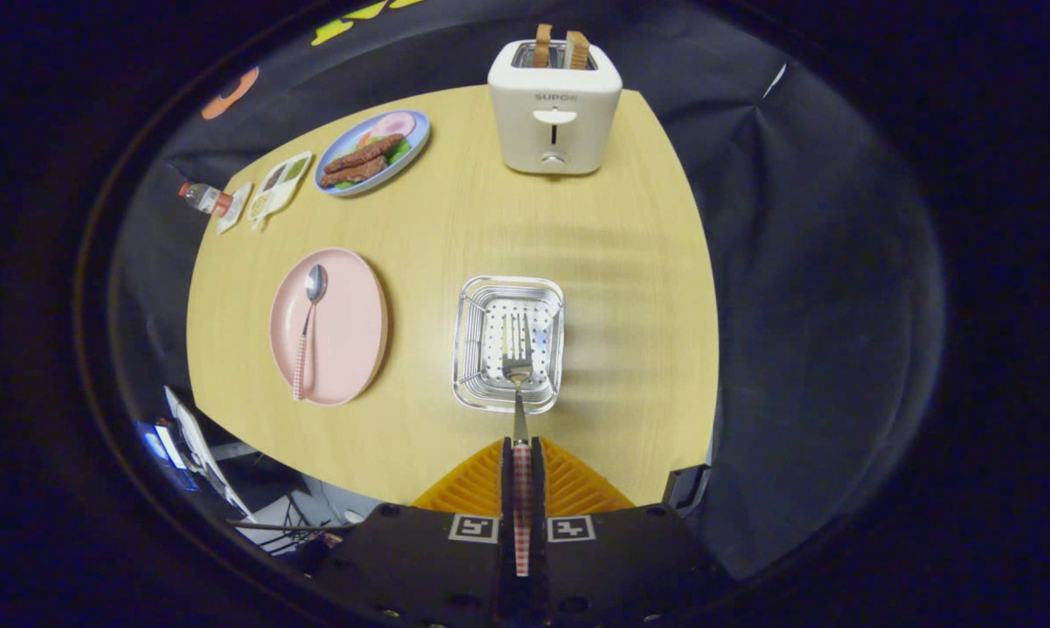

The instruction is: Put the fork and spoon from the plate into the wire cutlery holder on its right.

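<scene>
My gripper (522,447) is shut on the fork (518,375) by its red-and-white checked handle, which runs between the two orange fingers (477,484). The fork's tines point forward and hang above the wire cutlery holder (470,301), a square metal basket with a perforated bottom just ahead of the fingers. To the holder's left lies the pink plate (351,327). On it rests the spoon (309,327), bowl away from me, its checked handle reaching the plate's near rim.
A white toaster (555,105) with two bread slices stands at the table's far edge beyond the holder. At the far left are a blue plate of food (372,153), a small divided tray (279,185) and a small bottle (204,199). The wooden table's near edge (333,480) lies just beneath the fingers.
</scene>
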`<state>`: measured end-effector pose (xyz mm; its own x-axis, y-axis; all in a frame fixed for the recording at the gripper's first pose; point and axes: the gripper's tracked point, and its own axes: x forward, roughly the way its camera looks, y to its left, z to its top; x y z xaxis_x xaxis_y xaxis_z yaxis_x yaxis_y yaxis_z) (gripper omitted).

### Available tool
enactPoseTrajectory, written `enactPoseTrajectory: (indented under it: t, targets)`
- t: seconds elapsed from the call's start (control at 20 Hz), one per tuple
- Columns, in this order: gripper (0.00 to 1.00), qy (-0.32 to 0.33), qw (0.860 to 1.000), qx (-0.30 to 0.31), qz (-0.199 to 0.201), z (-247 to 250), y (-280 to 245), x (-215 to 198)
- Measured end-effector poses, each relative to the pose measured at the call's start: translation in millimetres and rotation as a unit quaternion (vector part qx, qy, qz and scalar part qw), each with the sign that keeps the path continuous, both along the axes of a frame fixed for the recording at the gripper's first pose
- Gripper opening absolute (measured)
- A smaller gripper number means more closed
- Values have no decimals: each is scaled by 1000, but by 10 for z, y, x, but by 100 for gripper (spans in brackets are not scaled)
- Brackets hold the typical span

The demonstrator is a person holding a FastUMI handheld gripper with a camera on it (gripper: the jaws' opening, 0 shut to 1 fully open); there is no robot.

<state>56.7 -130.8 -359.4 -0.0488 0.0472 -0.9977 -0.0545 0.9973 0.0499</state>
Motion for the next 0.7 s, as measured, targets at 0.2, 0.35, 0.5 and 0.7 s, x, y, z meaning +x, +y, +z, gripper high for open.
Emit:
enactPoseTrajectory:
  t: [0.2,0.35,0.5,0.7]
  targets:
    - [5,61,998,4,4,-155,19,75]
    - [6,80,997,-3,6,-253,24,197]
    - [6,101,995,-3,7,-330,58,231]
    - [8,83,996,-13,15,-332,59,360]
